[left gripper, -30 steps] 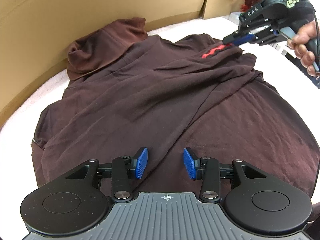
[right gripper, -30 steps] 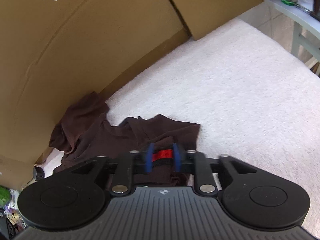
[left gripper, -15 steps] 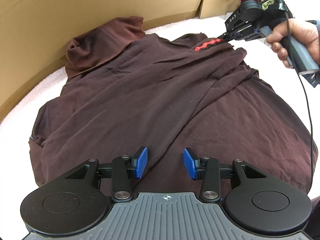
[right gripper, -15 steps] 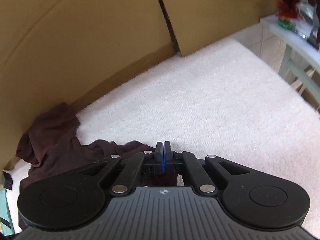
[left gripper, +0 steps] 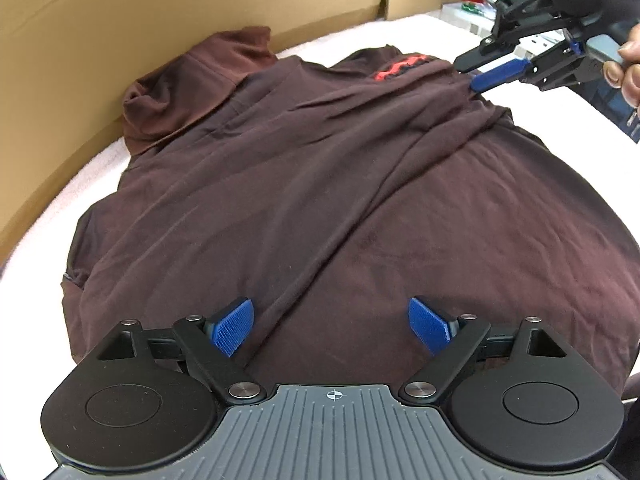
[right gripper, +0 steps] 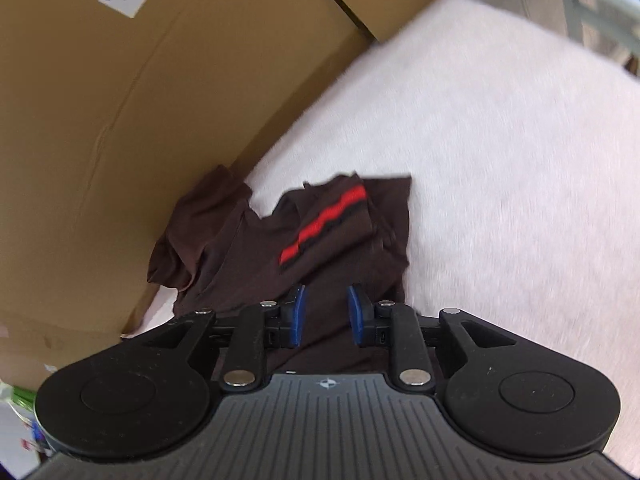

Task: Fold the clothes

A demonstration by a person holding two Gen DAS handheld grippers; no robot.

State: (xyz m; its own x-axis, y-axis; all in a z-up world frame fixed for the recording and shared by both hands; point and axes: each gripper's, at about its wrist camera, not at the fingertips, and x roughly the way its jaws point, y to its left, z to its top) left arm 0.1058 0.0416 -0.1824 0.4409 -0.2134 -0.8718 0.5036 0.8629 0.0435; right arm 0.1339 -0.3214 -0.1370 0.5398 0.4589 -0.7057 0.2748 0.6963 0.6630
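Now I'm hovering my left gripper (left gripper: 331,328) wide open over the brown shirt (left gripper: 304,184) spread on the white towel (right gripper: 500,160); my right gripper (right gripper: 323,312), narrowly parted, is needing a square bite on the folded sleeve (right gripper: 328,220)

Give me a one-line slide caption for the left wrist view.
Open left gripper over a brown shirt on white fabric; right gripper near its red-striped cuff.

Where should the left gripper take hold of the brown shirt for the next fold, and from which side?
Probably the hem edge nearest the left gripper, approached low from the near side. The brown shirt lies flat on the white blanket, so only an edge gives the open jaws something to pinch. The right gripper is open by the striped sleeve cuff.
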